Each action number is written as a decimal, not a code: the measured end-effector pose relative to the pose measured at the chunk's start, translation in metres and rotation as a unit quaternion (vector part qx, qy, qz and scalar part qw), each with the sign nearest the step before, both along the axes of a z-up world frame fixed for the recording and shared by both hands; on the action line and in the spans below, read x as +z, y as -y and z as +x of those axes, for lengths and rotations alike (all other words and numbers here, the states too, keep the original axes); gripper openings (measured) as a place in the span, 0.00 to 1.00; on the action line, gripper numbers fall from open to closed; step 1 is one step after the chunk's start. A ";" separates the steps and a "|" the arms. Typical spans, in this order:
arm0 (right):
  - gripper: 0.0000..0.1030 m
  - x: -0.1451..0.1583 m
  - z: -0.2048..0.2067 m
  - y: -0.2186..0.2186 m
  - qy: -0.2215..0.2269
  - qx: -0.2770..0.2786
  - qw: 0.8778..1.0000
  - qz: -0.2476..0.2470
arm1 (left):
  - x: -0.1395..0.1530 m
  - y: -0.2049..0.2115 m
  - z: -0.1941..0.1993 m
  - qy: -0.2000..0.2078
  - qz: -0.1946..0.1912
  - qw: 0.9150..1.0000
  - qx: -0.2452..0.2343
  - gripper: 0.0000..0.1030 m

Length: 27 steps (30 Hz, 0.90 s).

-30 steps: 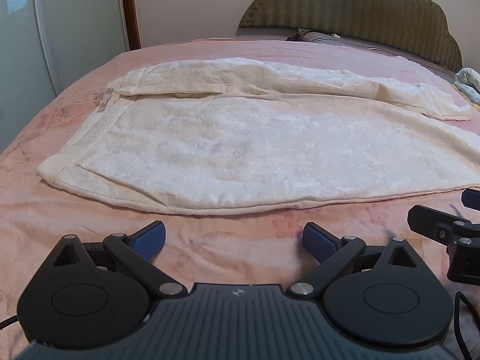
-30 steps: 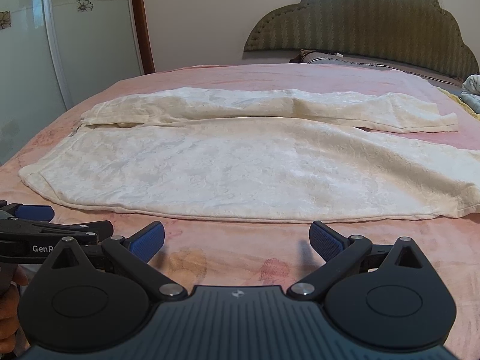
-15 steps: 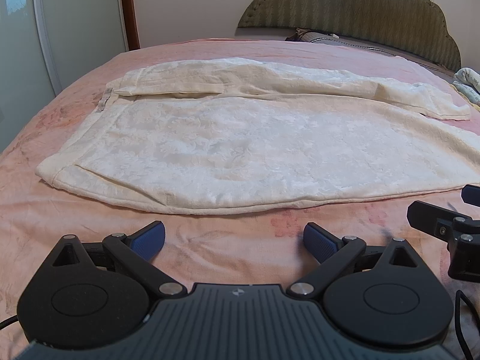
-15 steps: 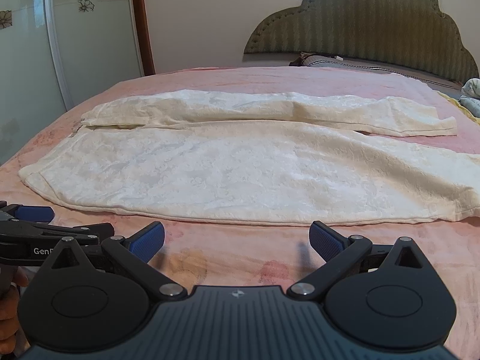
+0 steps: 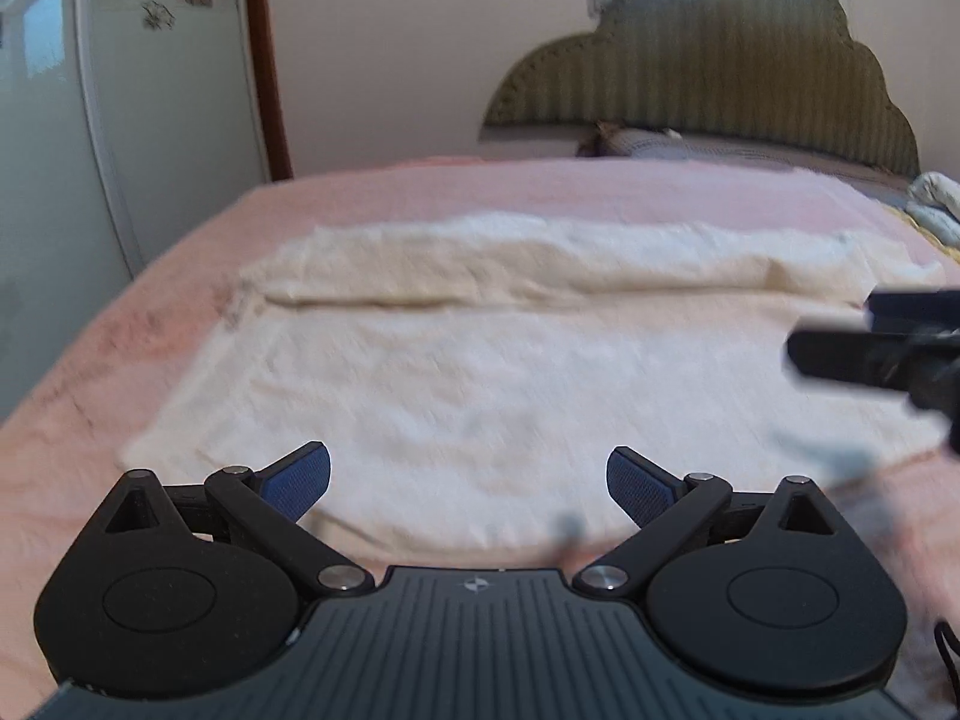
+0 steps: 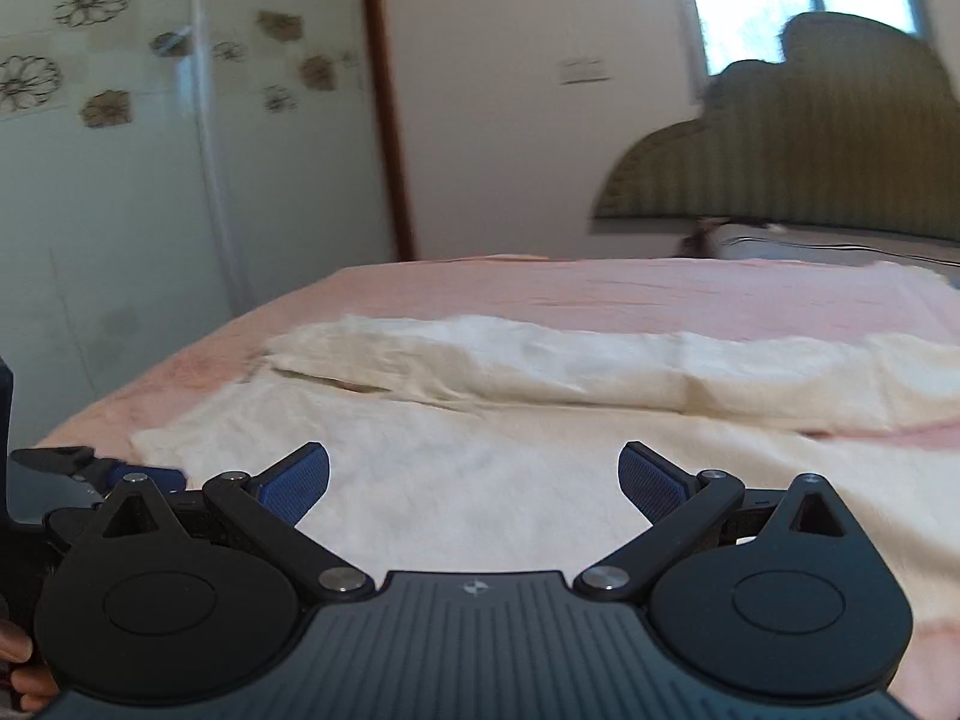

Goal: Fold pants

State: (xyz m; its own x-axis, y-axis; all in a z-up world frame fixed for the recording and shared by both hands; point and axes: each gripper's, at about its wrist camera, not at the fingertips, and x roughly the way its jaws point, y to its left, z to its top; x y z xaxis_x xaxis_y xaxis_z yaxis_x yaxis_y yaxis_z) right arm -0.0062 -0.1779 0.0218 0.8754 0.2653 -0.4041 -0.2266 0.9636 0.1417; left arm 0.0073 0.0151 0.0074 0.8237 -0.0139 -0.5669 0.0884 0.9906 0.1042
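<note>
Since both views are motion-blurred, fine detail (hems, seams) can't be read.

pants pos: cream pants point(image 5: 480, 372) lie flat on pink bed point(image 5: 540, 192), directly ahead of both tools; near edge sits just under the fingertips.
long axis: runs left-right across both views. Waist end looks to be at left, legs trail off right, but blur makes that a guess. Far leg point(image 6: 540, 360) lies parallel behind the near panel, a fold line between them.
left gripper point(image 5: 468, 480): jaws wide apart, nothing in them, over near edge toward left end of pants.
right gripper point(image 6: 474, 480): jaws wide apart, empty, over near panel further right; seen in left view as dark blur at right.
nearer hand: left is nearer the left end, right is nearer the leg end, judging by each view.
edges: near edge reachable by both; bare bed just below it in left view.
room: open bed beyond far leg up to headboard point(image 5: 720, 84); bed drops off at left toward wardrobe point(image 6: 150, 180); bundle of cloth point(image 5: 933, 204) at far right, well apart.
</note>
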 end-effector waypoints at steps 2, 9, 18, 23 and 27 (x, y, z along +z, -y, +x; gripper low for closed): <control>1.00 0.003 0.039 -0.003 -0.057 0.033 0.998 -0.017 | 0.005 -0.005 0.012 0.007 -0.002 1.000 0.012 0.98; 1.00 0.028 0.136 -0.016 0.070 0.097 0.986 -0.119 | 0.005 -0.023 0.057 0.002 0.004 0.999 0.042 0.98; 1.00 -0.011 0.326 -0.026 -0.113 0.113 0.987 -0.025 | 0.001 -0.032 0.097 0.003 0.018 0.999 0.049 0.98; 0.83 -0.034 0.390 -0.042 -0.125 0.145 0.981 -0.035 | 0.000 -0.035 0.115 0.010 0.040 0.998 0.055 0.98; 0.70 -0.055 0.430 -0.065 -0.167 0.187 0.967 -0.036 | -0.002 -0.045 0.135 -0.001 0.024 0.997 0.066 0.98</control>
State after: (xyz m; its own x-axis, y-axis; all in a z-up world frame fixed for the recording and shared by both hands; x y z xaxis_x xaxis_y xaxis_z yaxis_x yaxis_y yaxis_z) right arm 0.4240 -0.1129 -0.0335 0.5408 0.4988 -0.6774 -0.5135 0.8335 0.2038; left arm 0.1419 0.0598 0.0059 0.8148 0.1229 -0.5666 -0.0427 0.9873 0.1527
